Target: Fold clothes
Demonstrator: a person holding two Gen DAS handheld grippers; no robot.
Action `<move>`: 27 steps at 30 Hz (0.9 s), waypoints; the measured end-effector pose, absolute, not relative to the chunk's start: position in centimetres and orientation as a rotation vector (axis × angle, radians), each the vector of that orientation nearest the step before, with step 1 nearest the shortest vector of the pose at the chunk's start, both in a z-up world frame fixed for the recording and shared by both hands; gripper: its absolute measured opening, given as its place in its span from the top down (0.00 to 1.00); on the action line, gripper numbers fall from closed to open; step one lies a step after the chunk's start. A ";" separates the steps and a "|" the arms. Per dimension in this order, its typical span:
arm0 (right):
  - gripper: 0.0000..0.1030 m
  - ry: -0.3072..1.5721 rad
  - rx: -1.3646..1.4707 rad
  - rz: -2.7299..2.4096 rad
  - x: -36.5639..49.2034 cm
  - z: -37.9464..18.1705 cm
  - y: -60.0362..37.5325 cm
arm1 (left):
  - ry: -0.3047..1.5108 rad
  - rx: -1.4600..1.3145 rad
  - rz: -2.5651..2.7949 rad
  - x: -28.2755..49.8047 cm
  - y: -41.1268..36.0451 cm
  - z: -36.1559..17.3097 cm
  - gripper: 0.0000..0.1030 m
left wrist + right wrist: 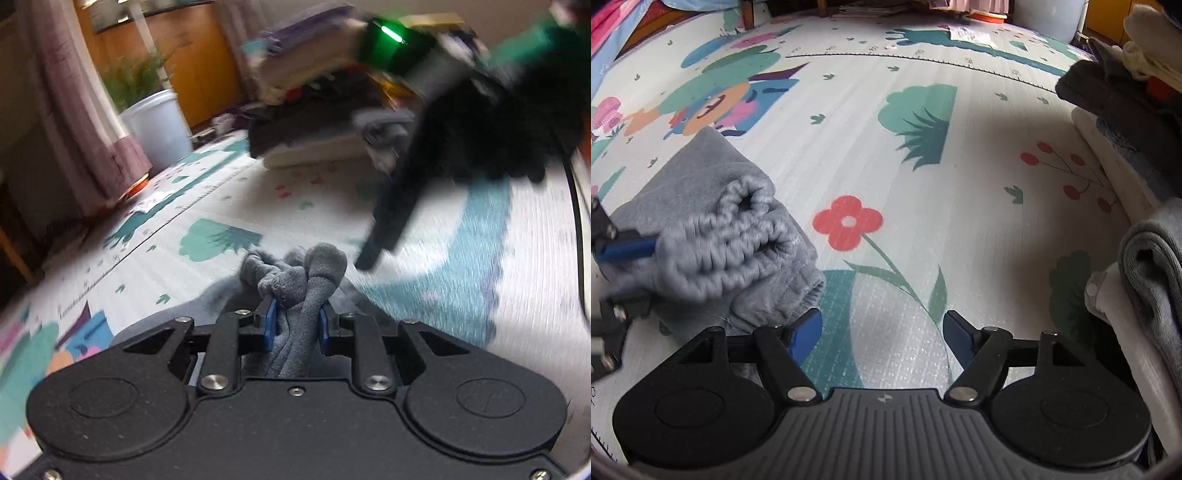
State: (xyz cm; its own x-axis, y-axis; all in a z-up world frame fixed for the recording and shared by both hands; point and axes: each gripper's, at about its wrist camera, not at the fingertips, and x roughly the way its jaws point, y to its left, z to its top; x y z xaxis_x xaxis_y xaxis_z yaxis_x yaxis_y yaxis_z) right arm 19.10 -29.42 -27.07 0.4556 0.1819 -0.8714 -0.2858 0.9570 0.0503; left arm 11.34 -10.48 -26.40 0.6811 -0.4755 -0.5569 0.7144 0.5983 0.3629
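Observation:
My left gripper [294, 318] is shut on a bunched grey fleece garment [295, 280], its elastic waistband sticking out past the blue pads. In the right wrist view the same grey garment [713, 236] hangs at the left, held by the left gripper's blue finger [626, 251] above the play mat. My right gripper [881, 328] is open and empty, low over the mat, just right of the garment. In the left wrist view the right gripper [369, 254] appears blurred, its fingers pointing down at the mat.
A patterned play mat [886, 155] covers the floor. A pile of clothes [1126, 96] sits at the right, with folded grey and white items [1148, 273] beside it. A white planter [159, 125] and a curtain [85, 122] stand at the left.

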 end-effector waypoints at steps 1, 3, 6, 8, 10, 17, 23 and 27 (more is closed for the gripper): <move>0.27 1.065 -0.111 0.282 19.2 -27.2 -29.4 | 0.427 0.615 -0.729 11.1 -10.6 -26.8 0.75; 0.27 1.072 -0.111 0.271 19.2 -27.4 -29.5 | 0.447 0.632 -0.794 10.9 -10.6 -27.1 0.53; 0.27 1.059 -0.110 0.248 19.0 -27.3 -30.0 | 0.453 0.511 -0.953 10.4 -8.9 -25.6 0.45; 0.28 1.027 -0.102 0.227 18.9 -26.7 -30.5 | 0.498 0.424 -0.995 10.9 -7.4 -24.4 0.48; 0.29 0.966 -0.096 0.219 18.9 -25.6 -30.7 | 0.517 0.329 -0.923 11.9 -5.1 -23.2 0.53; 0.41 0.646 -0.141 0.552 17.8 -19.9 -23.9 | 0.556 0.158 -0.648 16.1 1.5 -22.8 0.53; 0.47 0.665 -0.374 0.712 16.9 -24.1 -18.7 | 0.600 0.111 -0.605 17.0 3.2 -25.8 0.53; 0.52 0.641 -0.363 0.731 16.0 -28.9 -23.5 | 0.575 0.179 -0.669 16.4 3.3 -30.1 0.51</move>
